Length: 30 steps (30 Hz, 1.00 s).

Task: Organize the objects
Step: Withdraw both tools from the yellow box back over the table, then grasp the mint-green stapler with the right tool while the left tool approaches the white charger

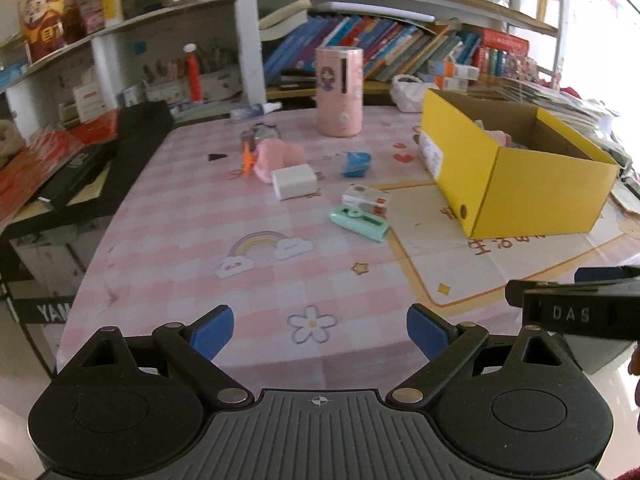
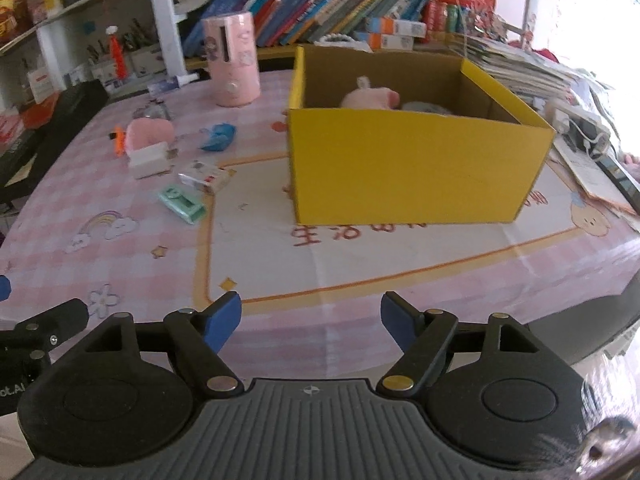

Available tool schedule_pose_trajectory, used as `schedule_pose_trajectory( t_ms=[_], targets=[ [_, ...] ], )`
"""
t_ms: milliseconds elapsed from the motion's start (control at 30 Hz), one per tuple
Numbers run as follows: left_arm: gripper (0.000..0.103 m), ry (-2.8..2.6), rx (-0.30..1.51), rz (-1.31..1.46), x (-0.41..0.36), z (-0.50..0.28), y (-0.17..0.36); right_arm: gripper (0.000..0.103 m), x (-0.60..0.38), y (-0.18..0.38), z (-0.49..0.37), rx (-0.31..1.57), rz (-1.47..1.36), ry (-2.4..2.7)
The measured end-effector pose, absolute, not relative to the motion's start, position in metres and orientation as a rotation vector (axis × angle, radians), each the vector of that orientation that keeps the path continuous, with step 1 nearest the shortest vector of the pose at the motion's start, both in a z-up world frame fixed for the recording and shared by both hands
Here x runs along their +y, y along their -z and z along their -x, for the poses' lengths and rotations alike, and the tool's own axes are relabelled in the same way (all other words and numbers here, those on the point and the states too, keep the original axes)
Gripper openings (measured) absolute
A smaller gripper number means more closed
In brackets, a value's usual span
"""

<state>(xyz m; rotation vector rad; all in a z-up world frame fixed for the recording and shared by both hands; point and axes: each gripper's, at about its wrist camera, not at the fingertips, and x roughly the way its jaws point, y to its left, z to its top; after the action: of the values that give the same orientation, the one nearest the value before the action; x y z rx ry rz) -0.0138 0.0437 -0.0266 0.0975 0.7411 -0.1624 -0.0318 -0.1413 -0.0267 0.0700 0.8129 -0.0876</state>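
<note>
Left wrist view: the left gripper [image 1: 320,330] gapes empty at bottom centre; a white charger [image 1: 293,181], blue pouch [image 1: 355,163] and mint case [image 1: 360,222] lie loose mid-frame, left of the yellow box [image 1: 520,184]. Right wrist view: the right gripper [image 2: 311,322] is open, empty; a pink plush [image 2: 370,98] already sits in the box, upper centre. Most sorting seemingly remains.

yellow box [image 2: 404,168], pink toy [image 2: 370,98] inside, empty claw [image 2: 311,320]

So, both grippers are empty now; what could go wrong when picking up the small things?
The mint green case touches the small carton, so a grab may drag both. The white charger leans against the pink plush; closing on it could push the plush. The yellow box has tall walls that a carried item might hit.
</note>
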Motion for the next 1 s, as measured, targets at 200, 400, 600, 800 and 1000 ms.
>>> schedule_pose_trajectory(
  t_ms=[200, 400, 600, 800, 1000],
  targets=[
    [0.095, 0.13, 0.727, -0.086, 0.059, 0.018, 0.024, 0.076, -0.123, 0.026, 0.034, 0.805, -0.05, 0.054],
    [0.096, 0.113, 0.713, -0.076, 0.072, 0.021, 0.021, 0.077, -0.109, 0.023, 0.034, 0.788, -0.043, 0.024],
    [0.096, 0.114, 0.695, -0.069, 0.082, 0.02, 0.019, 0.077, -0.099, 0.019, 0.035, 0.772, -0.048, 0.003],
    [0.096, 0.115, 0.694, -0.056, 0.088, 0.017, 0.019, 0.077, -0.092, 0.016, 0.034, 0.756, -0.031, 0.016],
    [0.096, 0.121, 0.701, -0.043, 0.087, 0.01, 0.022, 0.077, -0.089, 0.015, 0.027, 0.748, -0.007, 0.017]
  ],
)
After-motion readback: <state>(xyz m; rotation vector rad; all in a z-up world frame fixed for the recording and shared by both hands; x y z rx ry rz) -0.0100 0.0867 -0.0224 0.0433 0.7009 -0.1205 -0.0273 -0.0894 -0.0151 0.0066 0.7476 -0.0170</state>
